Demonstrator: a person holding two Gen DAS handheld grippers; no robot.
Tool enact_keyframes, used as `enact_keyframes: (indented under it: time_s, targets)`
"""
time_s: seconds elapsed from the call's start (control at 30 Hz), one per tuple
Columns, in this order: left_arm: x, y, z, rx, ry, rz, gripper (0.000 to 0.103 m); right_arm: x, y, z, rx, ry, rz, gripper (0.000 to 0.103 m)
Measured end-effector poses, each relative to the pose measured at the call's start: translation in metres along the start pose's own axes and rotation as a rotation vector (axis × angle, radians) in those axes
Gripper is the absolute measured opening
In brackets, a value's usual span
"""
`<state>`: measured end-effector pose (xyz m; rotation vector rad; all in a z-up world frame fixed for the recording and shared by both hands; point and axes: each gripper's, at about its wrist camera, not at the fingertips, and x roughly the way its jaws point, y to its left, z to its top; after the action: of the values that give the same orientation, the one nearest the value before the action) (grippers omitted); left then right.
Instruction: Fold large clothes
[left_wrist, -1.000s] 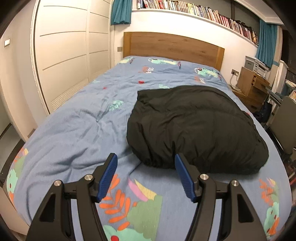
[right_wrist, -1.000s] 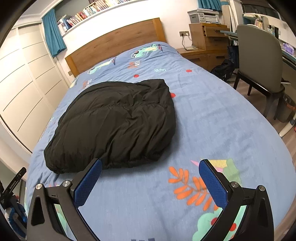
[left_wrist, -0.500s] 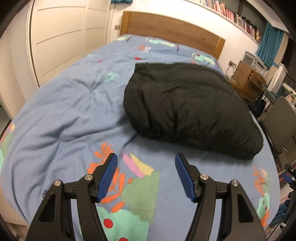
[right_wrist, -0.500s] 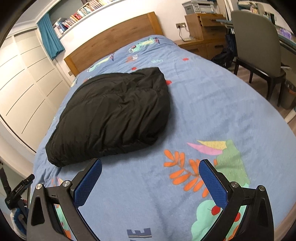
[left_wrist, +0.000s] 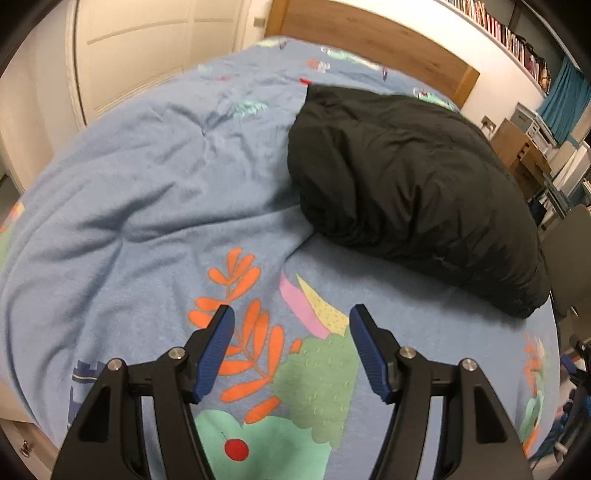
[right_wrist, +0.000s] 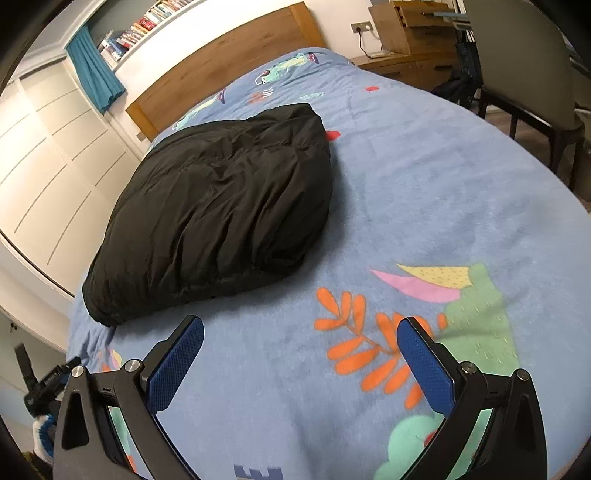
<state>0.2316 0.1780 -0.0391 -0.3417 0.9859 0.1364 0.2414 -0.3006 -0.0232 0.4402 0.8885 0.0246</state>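
Note:
A black puffy jacket (left_wrist: 410, 184) lies folded in a compact bundle in the middle of the bed; it also shows in the right wrist view (right_wrist: 218, 218). My left gripper (left_wrist: 290, 314) is open and empty, hovering over the bedspread near the foot of the bed, short of the jacket's near edge. My right gripper (right_wrist: 301, 325) is open wide and empty, also over the bedspread, with the jacket ahead and to its left. Neither gripper touches the jacket.
The blue patterned bedspread (left_wrist: 147, 206) covers the bed, with a wooden headboard (right_wrist: 229, 70) at the far end. White wardrobe doors (left_wrist: 147, 48) stand along one side. A chair (right_wrist: 524, 74) and wooden drawers (right_wrist: 410, 33) stand on the other side.
Both grippers have drawn back toward the foot of the bed and tilted downward, so the jacket sits farther off in both views. Both stay open and empty.

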Motion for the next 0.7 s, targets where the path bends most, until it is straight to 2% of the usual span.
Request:
enact_keyframes:
  time_s: [0.2, 0.33, 0.53, 0.7]
  targets:
    - [0.017, 0.016, 0.019, -0.085, 0.006, -0.074, 0.063, 0.024, -0.008, 0.023, 0.048, 0.009, 0.040, 0.103]
    - [0.028, 0.024, 0.042, -0.130, 0.001, -0.179, 0.063, 0.037, -0.010, 0.039, 0.063, 0.006, 0.071, 0.103]
    - [0.052, 0.033, 0.100, -0.195, -0.001, -0.350, 0.063, 0.060, -0.010, 0.063, 0.079, 0.019, 0.124, 0.103]
    - [0.087, 0.036, 0.147, -0.232, 0.025, -0.436, 0.063, 0.090, -0.015, 0.083, 0.118, 0.054, 0.173, 0.103]
